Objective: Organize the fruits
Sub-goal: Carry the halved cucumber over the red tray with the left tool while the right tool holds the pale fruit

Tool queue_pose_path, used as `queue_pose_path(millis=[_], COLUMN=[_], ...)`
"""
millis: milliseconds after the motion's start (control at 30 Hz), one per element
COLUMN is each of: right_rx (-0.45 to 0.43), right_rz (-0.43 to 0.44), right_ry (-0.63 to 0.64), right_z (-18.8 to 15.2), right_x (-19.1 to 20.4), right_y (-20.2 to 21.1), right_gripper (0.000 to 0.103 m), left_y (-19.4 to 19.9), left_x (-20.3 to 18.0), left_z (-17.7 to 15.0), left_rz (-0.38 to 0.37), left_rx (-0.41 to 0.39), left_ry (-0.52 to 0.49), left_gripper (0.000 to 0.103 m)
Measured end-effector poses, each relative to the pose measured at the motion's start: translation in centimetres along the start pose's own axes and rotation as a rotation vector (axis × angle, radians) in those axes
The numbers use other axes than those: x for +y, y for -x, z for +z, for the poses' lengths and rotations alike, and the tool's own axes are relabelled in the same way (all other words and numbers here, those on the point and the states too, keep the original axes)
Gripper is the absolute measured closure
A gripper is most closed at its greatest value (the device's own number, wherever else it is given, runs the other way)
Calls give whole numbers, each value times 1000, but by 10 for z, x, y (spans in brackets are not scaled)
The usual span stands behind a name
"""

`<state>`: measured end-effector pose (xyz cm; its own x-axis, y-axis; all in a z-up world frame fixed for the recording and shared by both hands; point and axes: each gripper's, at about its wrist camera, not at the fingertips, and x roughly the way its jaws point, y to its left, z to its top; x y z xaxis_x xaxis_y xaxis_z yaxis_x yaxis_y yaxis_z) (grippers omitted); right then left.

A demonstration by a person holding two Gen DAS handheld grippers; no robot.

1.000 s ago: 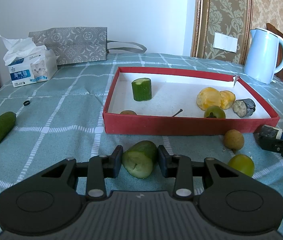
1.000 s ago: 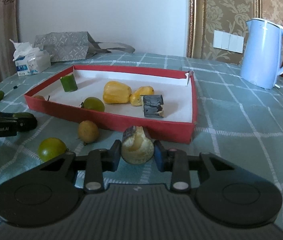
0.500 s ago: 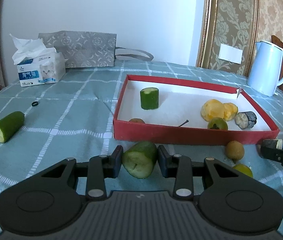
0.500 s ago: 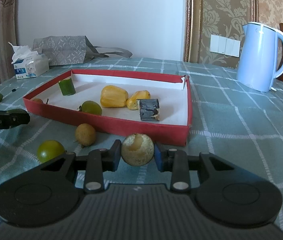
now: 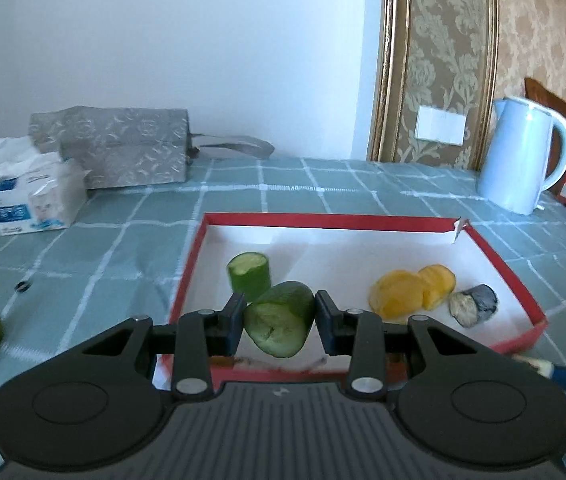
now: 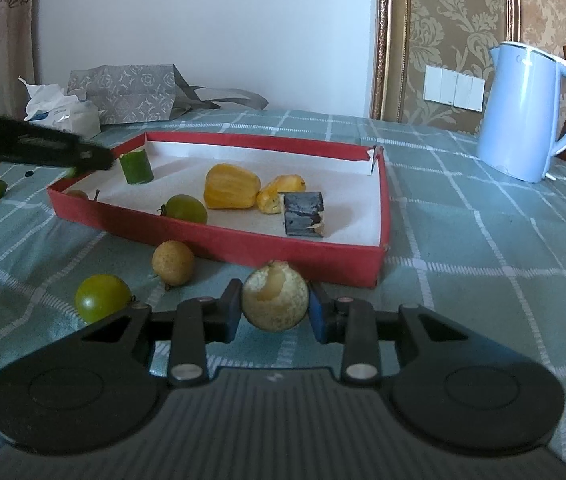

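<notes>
Both grippers carry fruit bound for the red tray point(image 5: 495, 256). Left gripper point(image 5: 279, 320) fingers pinch a cucumber chunk point(image 5: 279, 322) over it. Right gripper point(image 6: 275, 308) fingers pinch a pale round fruit point(image 6: 275, 302) outside.

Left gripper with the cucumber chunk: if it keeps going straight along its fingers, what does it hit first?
Probably the upright green cucumber stub in the red cardboard tray, just beyond the held cucumber chunk in the left gripper. Depth unclear; it might pass over.
</notes>
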<state>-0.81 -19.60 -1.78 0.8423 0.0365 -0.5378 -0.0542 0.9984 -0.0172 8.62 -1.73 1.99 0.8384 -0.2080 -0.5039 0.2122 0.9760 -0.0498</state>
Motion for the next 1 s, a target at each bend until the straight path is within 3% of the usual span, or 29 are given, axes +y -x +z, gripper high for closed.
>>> queue_pose_path(millis=[267,500,567,667,767,1000], right_rx=[36,50,50,50,50,50], right_rz=[23,37,36,36,35,36], right_ry=[-14,-36,-34,-34,-33,-34], right_z=[1,1,1,1,1,1], right_x=[-2,-10,-10,-10,-10,-11], right_y=[-7,-14,-13,-14,-14,-14], right_gripper=[71,71,71,71,71,71], left_y=[-49,-59,-59,-52,-40,1], left_x=[-2,-11,-14,-16,-14,-1], left_z=[6,3,2,1,0,-14], left_rz=[2,57,74,124,159,218], left_rx=[88,83,77,28,-18,-108], left_ry=[25,-41,-69,-85,-76,-19], left_gripper=[67,66,53,37,31,31])
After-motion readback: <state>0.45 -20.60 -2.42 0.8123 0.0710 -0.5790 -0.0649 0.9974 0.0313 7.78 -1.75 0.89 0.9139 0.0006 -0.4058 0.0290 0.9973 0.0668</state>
